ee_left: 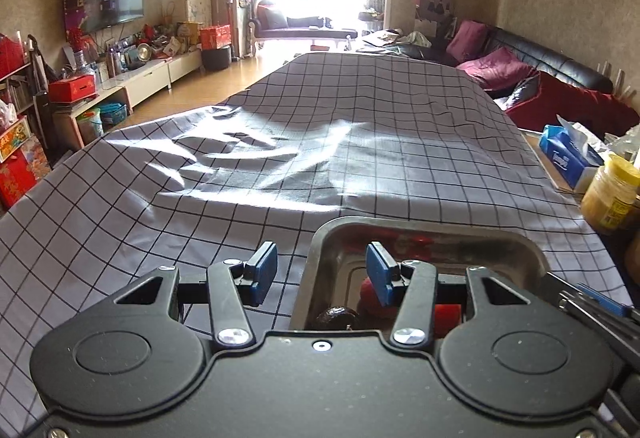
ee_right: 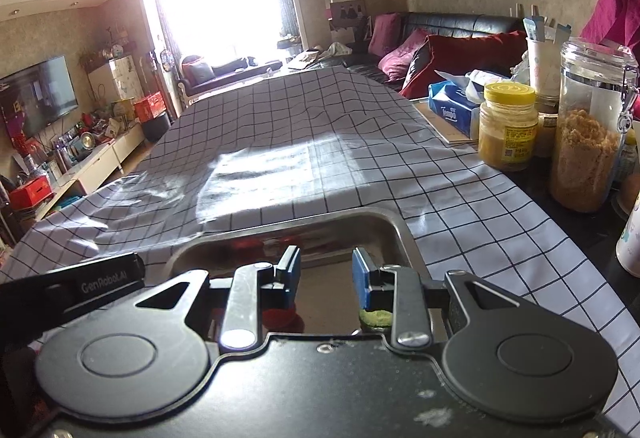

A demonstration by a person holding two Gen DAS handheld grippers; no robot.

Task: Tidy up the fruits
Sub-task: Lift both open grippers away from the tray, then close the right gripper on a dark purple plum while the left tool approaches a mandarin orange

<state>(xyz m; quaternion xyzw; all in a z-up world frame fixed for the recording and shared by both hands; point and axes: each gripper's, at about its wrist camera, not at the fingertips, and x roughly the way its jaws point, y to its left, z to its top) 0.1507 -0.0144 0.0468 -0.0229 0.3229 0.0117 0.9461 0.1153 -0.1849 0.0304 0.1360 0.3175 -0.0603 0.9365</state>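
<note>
A metal tray [ee_left: 532,250] sits on the checked tablecloth at the near edge. In the left wrist view it holds a red fruit [ee_left: 370,294], a dark round fruit [ee_left: 336,318] and another red piece [ee_left: 446,314], mostly hidden by the gripper. My left gripper [ee_left: 322,272] is open and empty, straddling the tray's left rim. In the right wrist view the tray [ee_right: 404,234] holds a red fruit [ee_right: 280,314] and a green fruit [ee_right: 376,318]. My right gripper [ee_right: 326,274] is open and empty above the tray.
The checked tablecloth [ee_left: 320,126] covers a long table. At the right edge stand a yellow-lidded jar [ee_right: 508,126], a tall glass jar [ee_right: 588,126], a blue tissue pack [ee_right: 452,106] and a cup. The left gripper's body [ee_right: 80,286] shows at the left of the right view.
</note>
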